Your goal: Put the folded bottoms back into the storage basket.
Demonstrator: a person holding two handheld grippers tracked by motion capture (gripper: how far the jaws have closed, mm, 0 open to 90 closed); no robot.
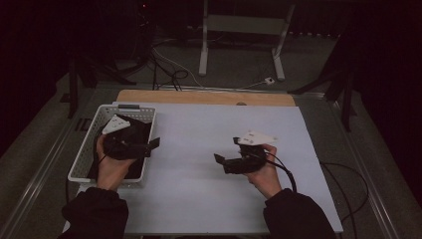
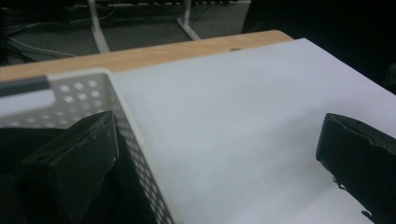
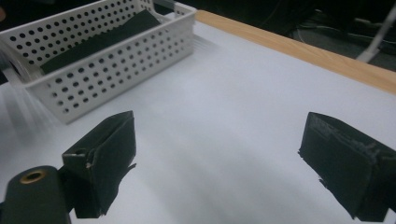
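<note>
A white sheet [image 1: 209,164] covers most of the surface [image 1: 199,97] in the middle of the high view, leaving a strip of bare wood along its far edge. In the upper middle of the frame, a grey metal stand [image 1: 244,30] sits on the floor [image 1: 234,69] behind the surface. Dark cables [image 1: 166,74] lie tangled on the floor at the upper left, and a small white block [image 1: 269,80] lies near the stand's right foot.

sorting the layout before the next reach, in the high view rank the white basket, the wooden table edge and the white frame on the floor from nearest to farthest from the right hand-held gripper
1. White basket, at the sheet's left end, level with the right hand-held gripper.
2. Wooden table edge, along the far side of the sheet.
3. White frame, on the floor beyond the table.
</note>
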